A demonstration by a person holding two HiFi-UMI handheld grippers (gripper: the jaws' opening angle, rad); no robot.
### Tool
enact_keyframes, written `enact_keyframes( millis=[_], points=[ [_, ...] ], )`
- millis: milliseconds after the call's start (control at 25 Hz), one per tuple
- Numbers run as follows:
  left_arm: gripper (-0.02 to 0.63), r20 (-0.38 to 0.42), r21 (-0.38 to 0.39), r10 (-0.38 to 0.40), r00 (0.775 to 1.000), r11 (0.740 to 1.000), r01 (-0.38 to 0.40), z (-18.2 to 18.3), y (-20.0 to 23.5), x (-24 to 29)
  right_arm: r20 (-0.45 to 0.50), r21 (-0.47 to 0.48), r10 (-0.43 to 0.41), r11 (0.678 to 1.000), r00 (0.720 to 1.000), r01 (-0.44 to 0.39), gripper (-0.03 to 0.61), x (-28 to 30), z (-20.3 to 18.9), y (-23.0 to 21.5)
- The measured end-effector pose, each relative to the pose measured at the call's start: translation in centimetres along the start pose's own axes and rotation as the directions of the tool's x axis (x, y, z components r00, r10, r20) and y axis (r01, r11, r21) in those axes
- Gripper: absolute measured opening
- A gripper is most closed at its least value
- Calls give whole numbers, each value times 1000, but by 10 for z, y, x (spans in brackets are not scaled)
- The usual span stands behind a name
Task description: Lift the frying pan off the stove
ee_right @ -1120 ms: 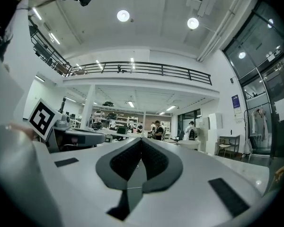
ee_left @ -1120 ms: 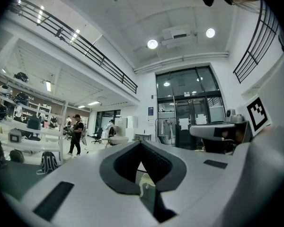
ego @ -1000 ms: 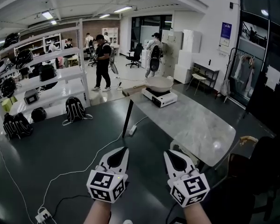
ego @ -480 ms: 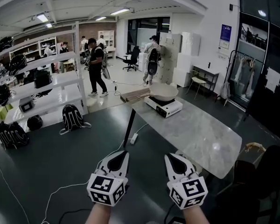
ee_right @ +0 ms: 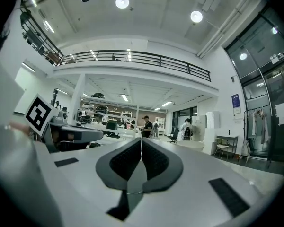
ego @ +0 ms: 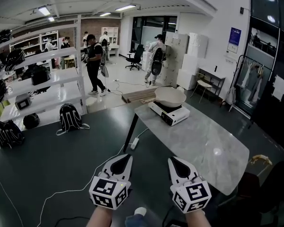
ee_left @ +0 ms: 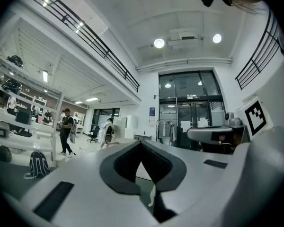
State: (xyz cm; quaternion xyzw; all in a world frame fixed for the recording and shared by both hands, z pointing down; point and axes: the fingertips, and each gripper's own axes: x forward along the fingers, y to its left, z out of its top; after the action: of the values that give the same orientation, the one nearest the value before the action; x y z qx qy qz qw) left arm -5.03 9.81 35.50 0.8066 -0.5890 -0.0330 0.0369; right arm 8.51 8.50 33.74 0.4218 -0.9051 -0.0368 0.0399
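Two grippers, both clenched on nothing: my left gripper (ego: 126,157) and my right gripper (ego: 172,159) hang side by side over the dark floor (ego: 47,164). Each has its jaws pressed together at the tips, with nothing between them.

None of the task is done, as I judge it. The frying pan (ego: 170,97) sits on the stove (ego: 169,113) at the far end of the table (ego: 199,141), well apart from both grippers. Everything is left to do: reach the table, open a gripper, take hold of the pan and raise it clear.

From here the pan is small and pale. I cannot find its handle or tell which way it points, and the rim hides whatever may lie inside. In my right gripper view it is only a pale sliver beyond the jaws. In my left gripper view I cannot pick it out at all.
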Motion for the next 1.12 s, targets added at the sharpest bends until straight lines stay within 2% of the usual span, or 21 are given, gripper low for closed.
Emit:
enact_keyframes(
  millis=[240, 600, 1120],
  points=[
    [11, -16, 9, 1, 1000, 1000, -1, -3, 41, 67, 5, 6, 29, 1000, 1000, -29, 25, 75, -6, -25],
    [9, -38, 25, 6, 999, 1000, -5, 3, 93, 171, -2, 76, 49, 996, 999, -49, 25, 178, -20, -83],
    [11, -88, 16, -71, 994, 997, 73, -10, 122, 250, -20, 147, 35, 989, 999, -32, 25, 240, -38, -118]
  ],
)
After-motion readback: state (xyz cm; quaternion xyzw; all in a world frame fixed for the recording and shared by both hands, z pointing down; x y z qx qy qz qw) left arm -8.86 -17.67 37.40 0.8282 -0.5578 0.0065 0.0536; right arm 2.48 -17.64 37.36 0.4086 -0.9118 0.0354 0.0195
